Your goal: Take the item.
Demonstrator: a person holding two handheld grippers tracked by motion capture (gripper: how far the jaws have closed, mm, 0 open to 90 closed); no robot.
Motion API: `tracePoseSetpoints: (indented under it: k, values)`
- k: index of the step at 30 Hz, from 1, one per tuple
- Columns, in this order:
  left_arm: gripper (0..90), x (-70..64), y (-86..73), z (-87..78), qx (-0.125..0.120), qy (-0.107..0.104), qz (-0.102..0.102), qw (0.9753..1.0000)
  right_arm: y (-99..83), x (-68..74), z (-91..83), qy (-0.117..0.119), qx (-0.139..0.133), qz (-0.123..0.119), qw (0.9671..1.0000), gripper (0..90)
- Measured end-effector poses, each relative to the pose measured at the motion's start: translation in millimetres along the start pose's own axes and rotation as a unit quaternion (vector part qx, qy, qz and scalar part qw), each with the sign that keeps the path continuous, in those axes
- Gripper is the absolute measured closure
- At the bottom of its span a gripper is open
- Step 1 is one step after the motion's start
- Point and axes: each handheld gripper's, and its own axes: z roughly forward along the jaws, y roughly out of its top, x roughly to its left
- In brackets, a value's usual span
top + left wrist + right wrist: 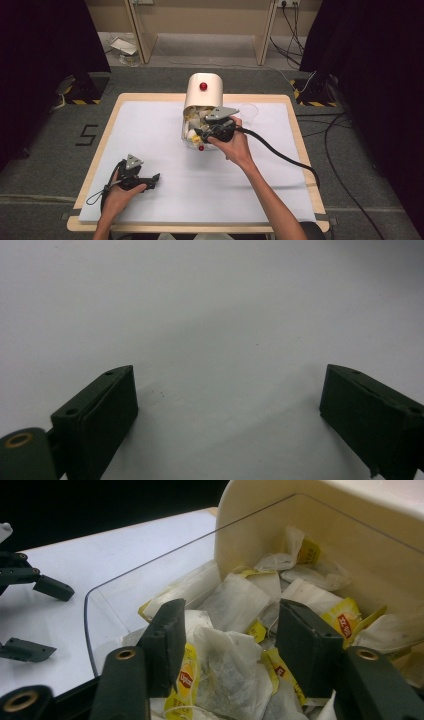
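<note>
1. The right tool (227, 640) is inside the open mouth of the cream tea-bag dispenser (202, 90). Its jaws are spread wide, one on each side of a white tea bag (230, 670), and they have hold of nothing yet.
2. My judgement is that the step in hand is picking one bag from the heap. To do it well, lower the jaws until they bracket the paper pouch itself, not only its string or the yellow tag (186, 677). Then close slowly, so neighbouring bags slip away and are not pinched along with it.
3. Lift straight up and out past the clear front wall (130, 587). The loose strings look likely to snag and pull a second bag along.
4. The dispenser stands at the far middle of the white-covered bench (165, 195). A red knob (203, 86) shows on its rounded hood. Its clear-fronted bin holds a loose pile of tea bags, many with yellow tags, lying at all angles.
5. The left tool (150, 181) rests low on the bench near the person's side, well apart from the dispenser. Its jaws are wide apart and empty over bare white cover.
</note>
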Motion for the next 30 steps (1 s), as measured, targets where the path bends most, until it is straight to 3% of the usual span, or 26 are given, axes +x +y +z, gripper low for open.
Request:
tracePoseSetpoints:
  k: [9,17,30]
  values:
    - [7.4,0.0,0.0,0.0,0.000,0.000,0.000,1.0000,-1.2,-0.6,1.3,0.017,0.018,0.004,0.9997,69.4]
    - [7.4,0.0,0.0,0.0,0.000,0.000,0.000,1.0000,-2.8,4.0,-4.8,0.024,0.012,-0.006,0.9996,87.3]
    - [7.5,0.1,0.0,0.0,0.000,0.000,0.000,1.0000,8.3,1.7,-33.9,0.009,-0.061,-0.018,0.9979,89.9]
